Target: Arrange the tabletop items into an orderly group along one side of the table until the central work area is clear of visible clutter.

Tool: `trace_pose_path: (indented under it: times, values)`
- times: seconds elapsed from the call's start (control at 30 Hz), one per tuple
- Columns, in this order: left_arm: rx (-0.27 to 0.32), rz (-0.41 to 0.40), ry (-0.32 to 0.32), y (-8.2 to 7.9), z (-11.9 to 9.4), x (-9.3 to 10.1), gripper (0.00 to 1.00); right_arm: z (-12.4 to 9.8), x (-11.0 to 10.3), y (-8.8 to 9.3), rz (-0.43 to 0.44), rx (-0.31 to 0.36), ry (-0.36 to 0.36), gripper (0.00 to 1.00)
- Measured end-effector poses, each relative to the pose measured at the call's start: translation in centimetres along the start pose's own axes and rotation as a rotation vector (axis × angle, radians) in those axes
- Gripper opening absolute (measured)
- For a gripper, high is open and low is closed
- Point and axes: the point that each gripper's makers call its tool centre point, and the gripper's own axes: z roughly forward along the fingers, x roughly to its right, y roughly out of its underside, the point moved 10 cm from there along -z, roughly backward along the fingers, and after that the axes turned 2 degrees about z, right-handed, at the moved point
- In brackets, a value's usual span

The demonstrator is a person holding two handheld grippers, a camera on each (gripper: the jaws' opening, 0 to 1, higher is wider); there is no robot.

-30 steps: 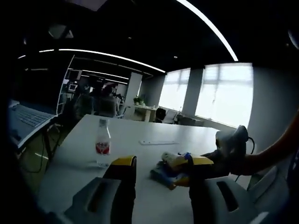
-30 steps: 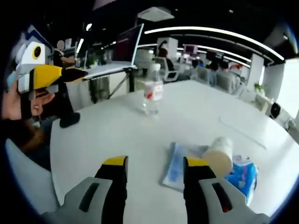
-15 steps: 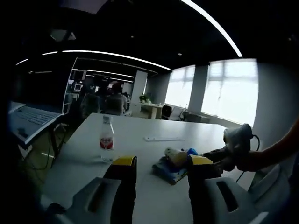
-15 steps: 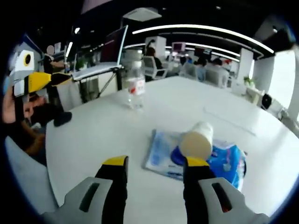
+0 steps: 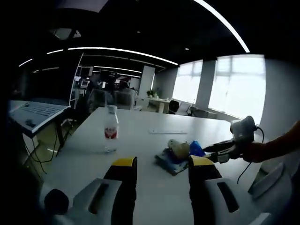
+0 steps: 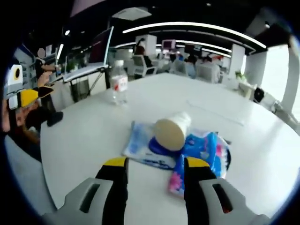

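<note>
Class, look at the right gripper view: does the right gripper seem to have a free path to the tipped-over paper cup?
Probably yes. The right gripper is open and empty, and the paper cup lies on its side on the blue packets just ahead of the jaws, with nothing between. The water bottle stands well off to the side.

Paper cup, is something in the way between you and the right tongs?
No. The paper cup lies on its side on the blue packets, just ahead of the open right tongs, with nothing visible between them.
</note>
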Motion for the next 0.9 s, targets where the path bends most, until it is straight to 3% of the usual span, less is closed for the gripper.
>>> trace_pose_path:
  times: [0.17,0.43,0.6,0.9]
  values:
    - [0.01,-0.007,-0.003,0.2,-0.4,0.8,0.43,-0.5,1.9,0.0,0.015,0.004,0.021,0.44]
    - [-0.013,0.008,0.006,0.7,-0.6,1.5,0.46,-1.1,4.2,-0.4,-0.031,-0.004,0.009,0.45]
    - [-0.016,0.021,0.016,0.6,-1.1,2.1,0.47,-1.1,5.6,-1.2,-0.158,-0.04,-0.034,0.46]
    - [-0.058,0.11,0.09,0.6,-1.4,3.8,0.51,-1.1,8.1,-4.4,-0.279,-0.037,-0.064,0.48]
